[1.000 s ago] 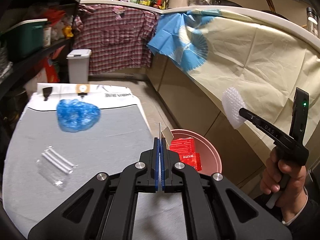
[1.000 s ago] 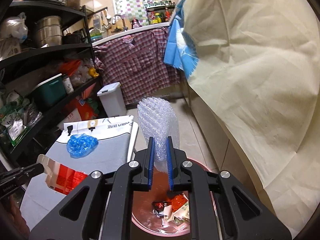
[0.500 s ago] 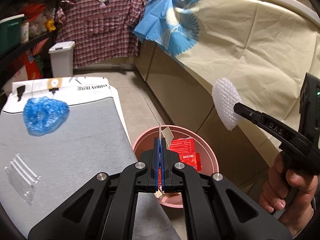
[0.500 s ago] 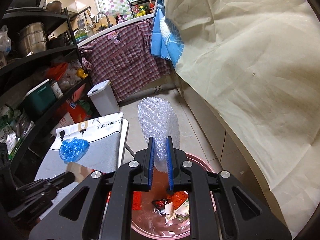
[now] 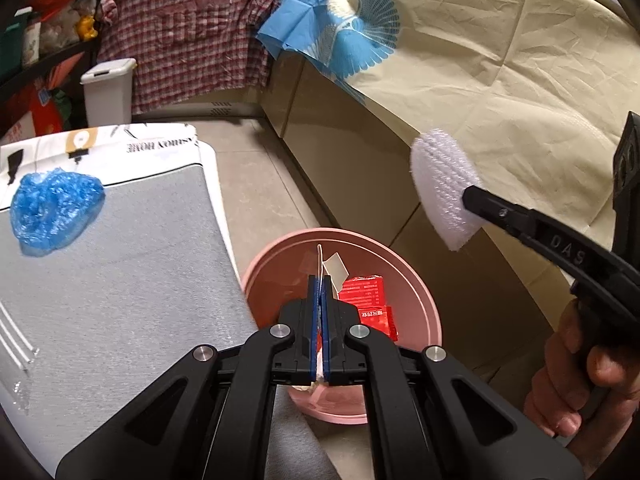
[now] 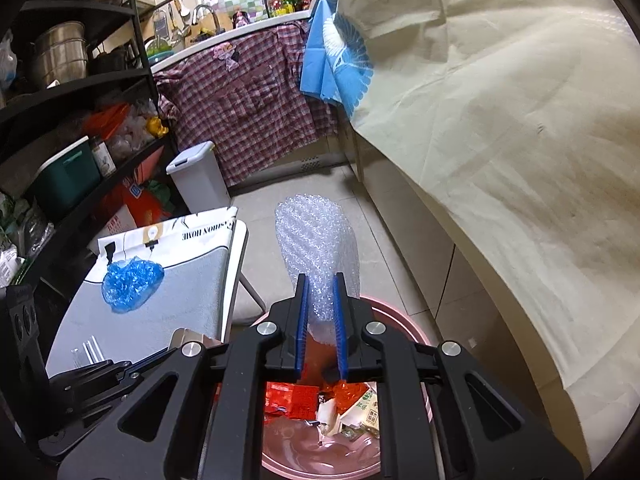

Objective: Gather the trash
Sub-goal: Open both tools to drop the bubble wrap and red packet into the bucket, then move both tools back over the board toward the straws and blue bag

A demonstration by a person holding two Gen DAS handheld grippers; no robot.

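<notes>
Since 1 second ago we have swung our left gripper point(image 5: 319, 292) off the grey worktop point(image 5: 120, 280) and out over the pink bin point(image 5: 424, 308), its jaws pressed together on a thin carton flap point(image 5: 320, 260). Our right gripper point(image 6: 320, 300) has stayed clamped on the bubble wrap point(image 6: 316, 248), held above the bin's far rim.

Only the right wrist view shows what lies inside the bin point(image 6: 420, 344): red wrappers point(image 6: 292, 398) and a torn white-and-green packet point(image 6: 366, 404). Only the left wrist view shows our right hand point(image 5: 588, 376) curled around the gripper handle, with the bubble wrap point(image 5: 442, 188) seen side-on as a flat white pad.

We can read "DAS" on the right gripper's arm, and mirrored "FASHION HOME" on the white bag point(image 5: 100, 146) under the blue plastic wad point(image 5: 52, 208). The red box point(image 5: 362, 296) bears small print, too blurred to read; it is probably part of the carton we hold.

2 clear straws point(image 5: 14, 336) lie at the worktop's left edge.
</notes>
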